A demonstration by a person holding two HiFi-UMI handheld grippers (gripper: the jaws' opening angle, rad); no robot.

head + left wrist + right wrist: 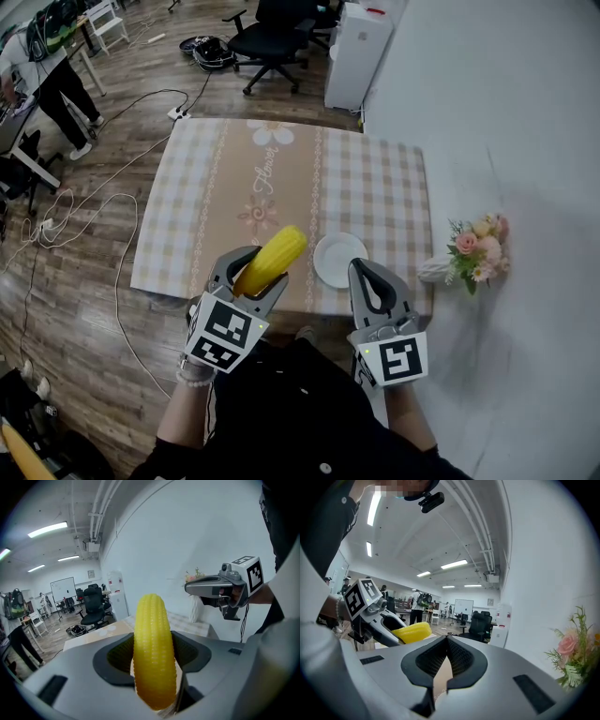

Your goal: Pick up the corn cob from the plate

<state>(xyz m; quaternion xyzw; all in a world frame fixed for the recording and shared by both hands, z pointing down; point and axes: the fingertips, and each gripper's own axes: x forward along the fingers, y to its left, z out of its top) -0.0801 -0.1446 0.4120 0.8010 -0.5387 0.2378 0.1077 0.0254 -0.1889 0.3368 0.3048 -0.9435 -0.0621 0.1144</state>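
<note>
The left gripper (258,269) is nearest, tilted somewhat downward. Its fingers (190,652) are spread wide and clamped on the cob (152,653). The pads bear on the cob's lower part, and most of its length sticks out past them. The cob is off the plate (339,260), in the air above the near edge of the bench (281,178) and left of the plate. Just beside it, the right gripper (368,277) is held almost level. Its fingers (464,660) are closed together with nothing between them. The plate lies bare beyond it, with flowers (478,246) farther right by the wall.

The pick looks done, so the risk now is losing the cob. It is round and ridged and held near one end, so the free length could lever it round in the pads or let it slide out. A jolt, a slackened squeeze or a knock from the right gripper would probably cause that. From here it could fall past the bench edge to the floor.
</note>
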